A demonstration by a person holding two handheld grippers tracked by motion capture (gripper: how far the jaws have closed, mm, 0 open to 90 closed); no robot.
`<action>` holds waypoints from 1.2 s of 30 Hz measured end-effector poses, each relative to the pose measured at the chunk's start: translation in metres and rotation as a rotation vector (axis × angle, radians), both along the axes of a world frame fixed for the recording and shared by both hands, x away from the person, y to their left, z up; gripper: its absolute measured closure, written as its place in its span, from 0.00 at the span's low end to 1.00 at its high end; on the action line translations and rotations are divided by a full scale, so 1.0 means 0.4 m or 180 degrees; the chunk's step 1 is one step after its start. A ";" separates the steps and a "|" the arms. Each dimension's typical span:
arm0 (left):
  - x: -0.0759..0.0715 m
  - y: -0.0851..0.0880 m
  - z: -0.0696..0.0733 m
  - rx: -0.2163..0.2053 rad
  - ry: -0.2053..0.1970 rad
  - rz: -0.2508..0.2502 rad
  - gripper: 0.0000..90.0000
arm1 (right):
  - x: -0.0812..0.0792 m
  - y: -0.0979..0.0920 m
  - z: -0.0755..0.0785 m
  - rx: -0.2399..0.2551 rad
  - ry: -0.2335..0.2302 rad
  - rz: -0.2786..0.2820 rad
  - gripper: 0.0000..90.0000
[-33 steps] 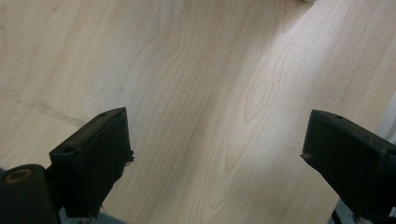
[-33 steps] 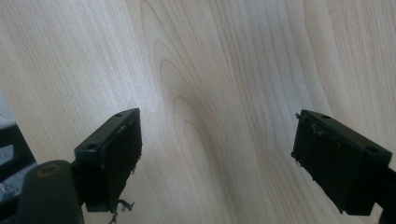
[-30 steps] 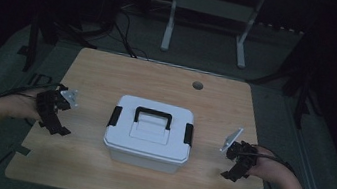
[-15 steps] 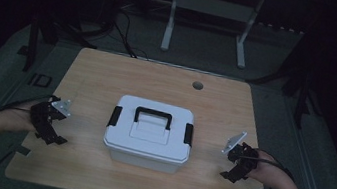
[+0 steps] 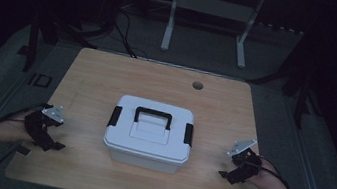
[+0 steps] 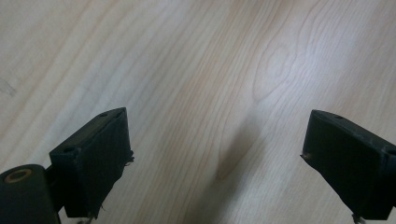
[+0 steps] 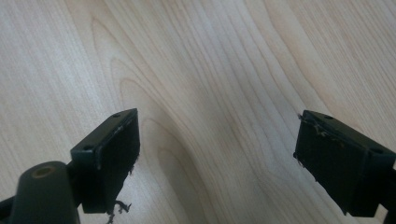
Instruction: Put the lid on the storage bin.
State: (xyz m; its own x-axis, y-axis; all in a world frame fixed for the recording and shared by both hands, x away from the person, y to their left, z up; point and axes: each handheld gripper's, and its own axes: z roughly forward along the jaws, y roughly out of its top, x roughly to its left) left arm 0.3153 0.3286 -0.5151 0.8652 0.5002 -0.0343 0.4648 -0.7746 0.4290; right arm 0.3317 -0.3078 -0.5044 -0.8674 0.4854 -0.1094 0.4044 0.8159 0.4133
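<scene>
Box [image 5: 148, 134] mid-table [image 5: 98, 74], left tongs [image 5: 48, 140] and right tongs [image 5: 231, 169] released near side edges

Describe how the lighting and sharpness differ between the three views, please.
The high view is dim: the room behind the table is almost black, and the white box is the brightest thing. The left gripper view is bright, with a soft shadow on the wood between the open jaws. The right gripper view is equally bright, grain sharp, near jaws slightly soft.
</scene>
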 end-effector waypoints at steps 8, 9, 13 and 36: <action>-0.016 0.018 -0.022 -0.0035 -0.0040 0.0184 0.08 | -0.013 -0.040 -0.019 0.0153 -0.0188 -0.0403 0.15; -0.018 0.021 -0.026 -0.0060 -0.0072 0.0209 0.08 | -0.015 -0.043 -0.024 0.0190 -0.0223 -0.0463 0.15; -0.022 0.037 -0.041 -0.0145 -0.0184 0.0399 0.08 | -0.021 -0.052 -0.043 0.0344 -0.0293 -0.0662 0.14; -0.013 0.073 -0.082 -0.0321 -0.0711 0.1431 0.08 | -0.012 -0.107 -0.075 0.0911 -0.1246 -0.2323 0.13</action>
State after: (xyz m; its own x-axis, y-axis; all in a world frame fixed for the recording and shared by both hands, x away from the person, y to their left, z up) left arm 0.3100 0.3579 -0.5477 0.5570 0.8283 0.0597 0.6309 -0.4689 0.6181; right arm 0.3271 -0.3505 -0.5343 -0.2551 0.9590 -0.1233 0.5713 0.2524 0.7809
